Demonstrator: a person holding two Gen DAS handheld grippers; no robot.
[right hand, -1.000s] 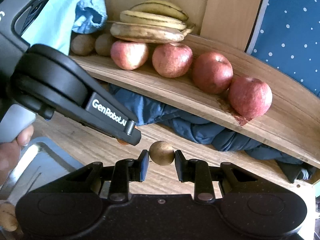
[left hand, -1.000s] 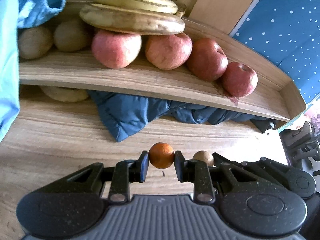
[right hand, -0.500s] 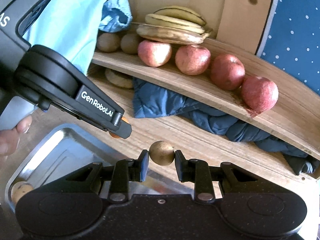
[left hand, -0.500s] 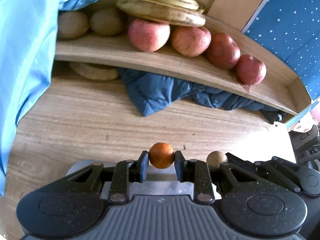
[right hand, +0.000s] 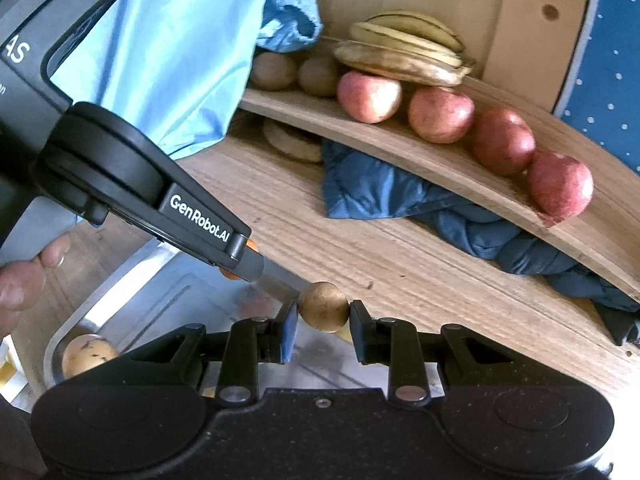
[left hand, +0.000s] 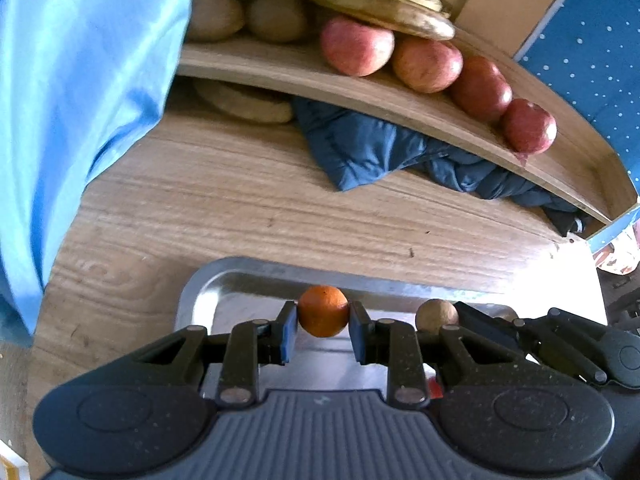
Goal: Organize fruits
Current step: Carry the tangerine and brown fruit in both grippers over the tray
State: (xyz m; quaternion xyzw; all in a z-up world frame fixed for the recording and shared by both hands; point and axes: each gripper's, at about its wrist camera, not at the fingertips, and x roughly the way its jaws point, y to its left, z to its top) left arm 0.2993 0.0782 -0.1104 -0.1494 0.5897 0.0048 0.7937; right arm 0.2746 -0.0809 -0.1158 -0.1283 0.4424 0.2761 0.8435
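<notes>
Wooden tabletop (left hand: 248, 200) beneath metal tray (left hand: 256, 276)

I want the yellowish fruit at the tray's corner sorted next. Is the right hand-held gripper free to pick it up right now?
Probably not yet. The right hand-held gripper is shut on a small brown fruit, so its jaws are occupied. The yellowish fruit lies uncovered in the metal tray, and the left hand-held gripper hangs above the tray.
</notes>
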